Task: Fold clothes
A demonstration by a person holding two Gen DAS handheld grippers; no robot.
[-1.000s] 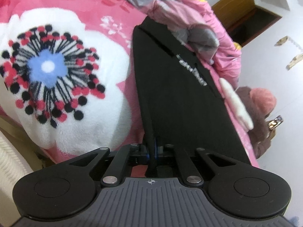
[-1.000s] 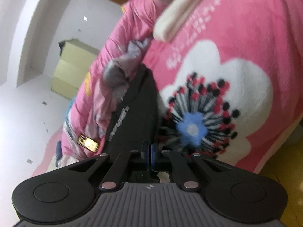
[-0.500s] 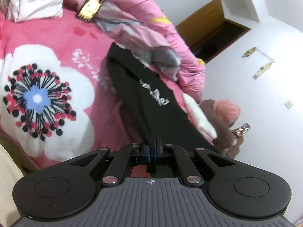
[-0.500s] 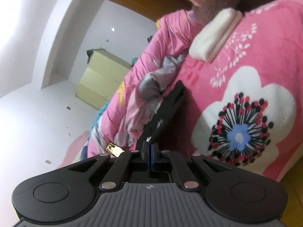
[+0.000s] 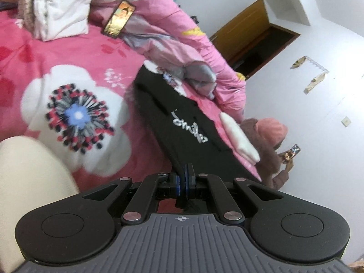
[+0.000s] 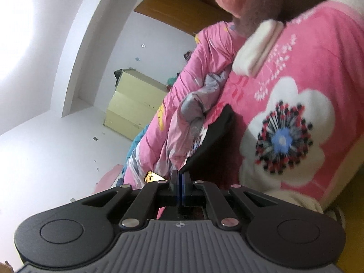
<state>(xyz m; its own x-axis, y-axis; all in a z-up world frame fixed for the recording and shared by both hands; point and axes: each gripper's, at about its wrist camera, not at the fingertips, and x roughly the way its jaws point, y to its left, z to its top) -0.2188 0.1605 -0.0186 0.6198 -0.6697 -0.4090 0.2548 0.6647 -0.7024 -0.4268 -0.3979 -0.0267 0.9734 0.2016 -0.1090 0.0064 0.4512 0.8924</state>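
Above the pink blanket (image 5: 68, 52), black garment (image 5: 182, 122) lifted higher than before (taut), both grippers clamping it.

The black garment (image 5: 182, 122) is smooth matt cloth with a silvery printed logo. The pink flowered blanket (image 5: 68, 68) looks fleecy — soft and fuzzy. Each hand-held gripper's body is matt black plastic, with shiny metal rivets — ribbed grey behind.

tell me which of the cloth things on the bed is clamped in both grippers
The black garment with white lettering: the left gripper and right gripper are both shut on its edge. The white cloth and the bunched pink quilt lie ungripped on the bed.
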